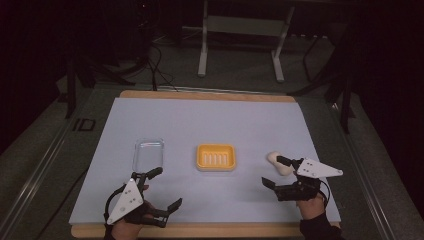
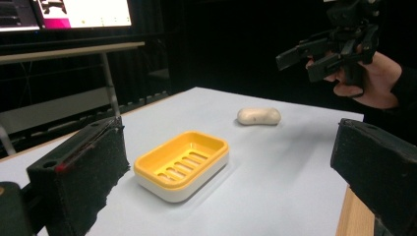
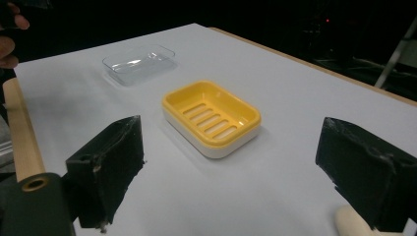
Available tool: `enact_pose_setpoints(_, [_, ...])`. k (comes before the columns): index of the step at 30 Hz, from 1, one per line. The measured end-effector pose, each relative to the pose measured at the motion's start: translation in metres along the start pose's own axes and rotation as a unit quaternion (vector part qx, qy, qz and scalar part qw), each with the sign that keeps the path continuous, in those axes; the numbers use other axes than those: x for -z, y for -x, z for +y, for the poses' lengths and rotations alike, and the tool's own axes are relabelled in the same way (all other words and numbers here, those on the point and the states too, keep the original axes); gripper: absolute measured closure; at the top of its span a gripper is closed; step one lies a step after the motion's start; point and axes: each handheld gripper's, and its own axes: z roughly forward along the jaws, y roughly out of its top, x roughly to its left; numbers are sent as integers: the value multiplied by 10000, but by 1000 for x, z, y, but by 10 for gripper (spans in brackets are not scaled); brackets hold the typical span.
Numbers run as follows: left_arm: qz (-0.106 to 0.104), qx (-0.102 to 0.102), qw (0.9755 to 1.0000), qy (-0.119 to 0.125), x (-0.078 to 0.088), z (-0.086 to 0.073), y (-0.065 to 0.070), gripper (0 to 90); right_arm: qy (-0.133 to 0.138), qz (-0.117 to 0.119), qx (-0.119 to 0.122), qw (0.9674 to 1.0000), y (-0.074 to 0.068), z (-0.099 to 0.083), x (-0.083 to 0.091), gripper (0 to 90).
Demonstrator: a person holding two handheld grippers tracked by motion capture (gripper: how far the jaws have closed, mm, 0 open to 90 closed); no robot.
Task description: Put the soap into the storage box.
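A pale blue mat [image 1: 210, 120] covers the worktop. At its middle sits a yellow slotted plastic soap dish [image 1: 216, 157]; a clear plastic lid [image 1: 148, 151] lies toward the left edge. A cream oval soap bar [image 1: 279, 162] lies toward the right edge, long axis slanting, just beyond the right gripper [image 1: 280, 172], the nearer one, jaws apart. The left gripper [image 1: 167, 187] also gapes empty.

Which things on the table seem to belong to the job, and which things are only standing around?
Likely part of the job:
- yellow soap dish
- clear lid
- pale soap bar
- left tongs, open
- right tongs, open, beside the soap bar

Just around:
- white table frame behind
- monitor
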Motion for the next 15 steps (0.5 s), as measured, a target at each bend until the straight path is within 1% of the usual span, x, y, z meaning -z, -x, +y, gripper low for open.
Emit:
enact_pose_setpoints(1, [16, -18, 10000, -8, 0, 0, 0, 8, -11, -64, 16, 10000, 1, 0, 0, 109])
enact_pose_setpoints(3, [3, 23, 10000, 21, 1, 0, 1, 8, 1, -56, -8, 10000, 1, 0, 1, 109])
enact_pose_setpoints(5, [16, 17, 10000, 16, 1, 0, 2, 8, 77, -4, -23, 10000, 0, 0, 2, 110])
enact_pose_setpoints(6, [21, 17, 10000, 13, 2, 0, 2, 8, 125, -25, 4, 9999, 0, 0, 2, 129])
enact_pose_setpoints(8, [31, 12, 10000, -12, 2, 0, 2, 8, 134, -30, 26, 9999, -1, 0, 1, 129])
enact_pose_setpoints(9, [42, 13, 10000, -18, 3, 0, 2, 8, 122, -80, 46, 9999, -1, 0, 1, 126])
enact_pose_setpoints(10, [62, 25, 10000, 4, 3, 0, 2, 8, 152, -79, 73, 9998, -2, -1, 0, 125])
enact_pose_setpoints(11, [71, 41, 10000, 14, 4, 0, 2, 8, 137, -47, 56, 9999, -2, -1, 0, 125])
enact_pose_setpoints(12, [70, 43, 10000, 8, 4, 1, 2, 8, 117, -68, 53, 9999, -2, -1, 0, 125])
enact_pose_setpoints(15, [78, 54, 10000, 12, 3, 0, 1, 8, 175, -46, 49, 9998, -1, -1, 1, 126])
